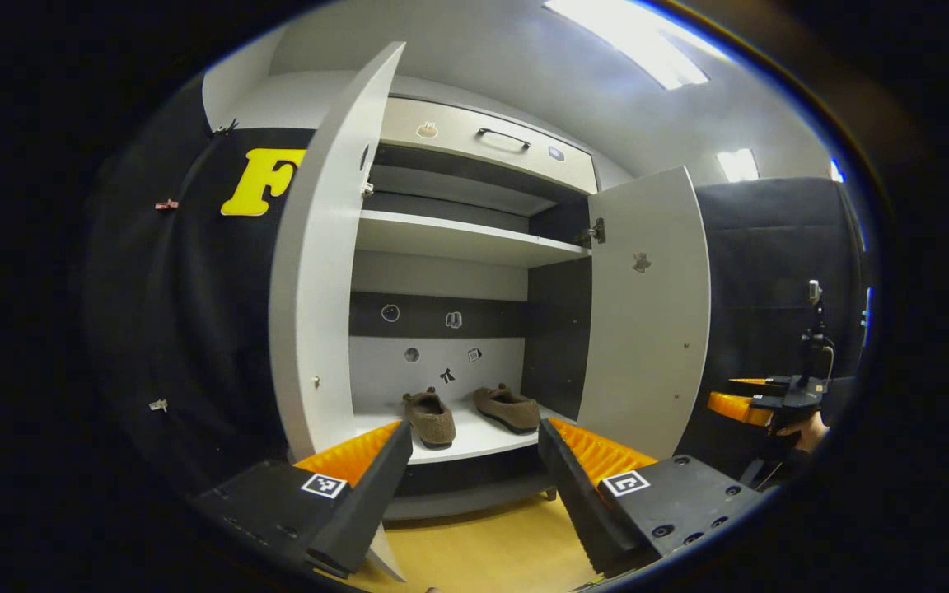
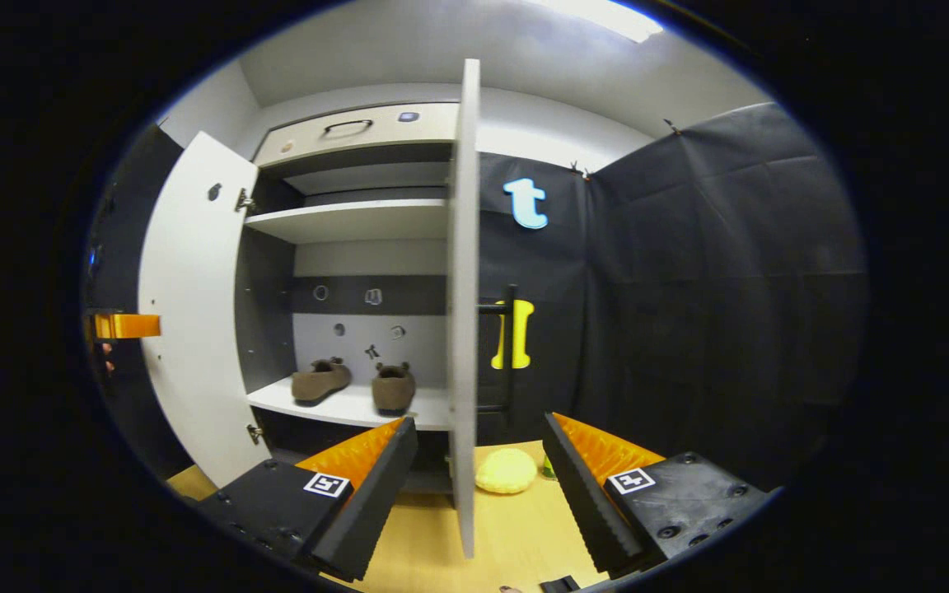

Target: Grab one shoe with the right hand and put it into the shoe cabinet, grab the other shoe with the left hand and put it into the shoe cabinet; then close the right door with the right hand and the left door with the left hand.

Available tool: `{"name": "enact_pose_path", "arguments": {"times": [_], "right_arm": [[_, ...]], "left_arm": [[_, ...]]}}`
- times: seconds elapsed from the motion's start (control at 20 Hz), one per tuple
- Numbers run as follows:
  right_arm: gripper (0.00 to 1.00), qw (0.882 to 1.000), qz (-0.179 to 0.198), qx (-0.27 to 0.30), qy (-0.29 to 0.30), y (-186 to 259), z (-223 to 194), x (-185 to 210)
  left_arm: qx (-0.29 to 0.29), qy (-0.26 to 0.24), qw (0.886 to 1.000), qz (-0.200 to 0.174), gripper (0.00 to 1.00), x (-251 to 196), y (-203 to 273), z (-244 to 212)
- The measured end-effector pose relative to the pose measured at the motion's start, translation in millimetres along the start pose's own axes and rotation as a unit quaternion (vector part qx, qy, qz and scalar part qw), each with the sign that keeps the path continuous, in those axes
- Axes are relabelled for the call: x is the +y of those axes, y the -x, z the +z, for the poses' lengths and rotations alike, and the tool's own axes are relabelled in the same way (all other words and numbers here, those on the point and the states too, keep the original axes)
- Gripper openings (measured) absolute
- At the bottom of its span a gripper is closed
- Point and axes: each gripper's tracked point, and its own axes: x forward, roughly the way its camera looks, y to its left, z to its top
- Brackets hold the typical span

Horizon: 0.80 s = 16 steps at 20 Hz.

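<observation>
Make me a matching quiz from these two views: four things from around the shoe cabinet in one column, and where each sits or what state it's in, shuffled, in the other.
Things:
1. two brown shoes
2. right door
3. yellow round object
4. drawer

Places or states:
A. on the floor beside the cabinet
B. shut, at the top of the cabinet
C. side by side on the lower shelf
D. swung open, edge toward the right gripper

Pairs: 1-C, 2-D, 3-A, 4-B
</observation>
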Motion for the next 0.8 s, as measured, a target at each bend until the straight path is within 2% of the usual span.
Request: {"name": "enact_pose_path", "arguments": {"times": [0.1,0.25,0.4,0.5,0.55,0.8], "right_arm": [[0.98,1.000,-0.013,-0.004,0.001,-12.2,2.7,-23.4],[0.98,1.000,0.007,-0.010,0.008,-33.3,7.5,-27.3],[0.98,0.999,0.044,-0.010,0.011,-49.4,7.5,-9.7],[1.00,0.998,0.051,-0.013,0.032,-56.0,6.7,-6.6],[0.96,0.998,0.057,-0.012,0.033,-58.0,9.1,-3.9],[0.96,0.994,0.108,0.002,0.003,-55.7,4.1,31.1]], "left_arm": [[-0.004,0.002,1.000,0.017,0.96,12.4,10.7,2.7],[-0.003,-0.004,0.999,0.048,0.97,27.8,24.7,4.7],[-0.009,0.007,0.997,0.072,0.96,39.6,36.8,10.1],[-0.010,0.007,0.995,0.098,0.96,52.1,45.9,11.0],[-0.010,0.007,0.994,0.111,0.97,56.7,51.1,11.1],[-0.010,0.012,0.988,0.154,0.95,74.1,67.3,13.0]]}}
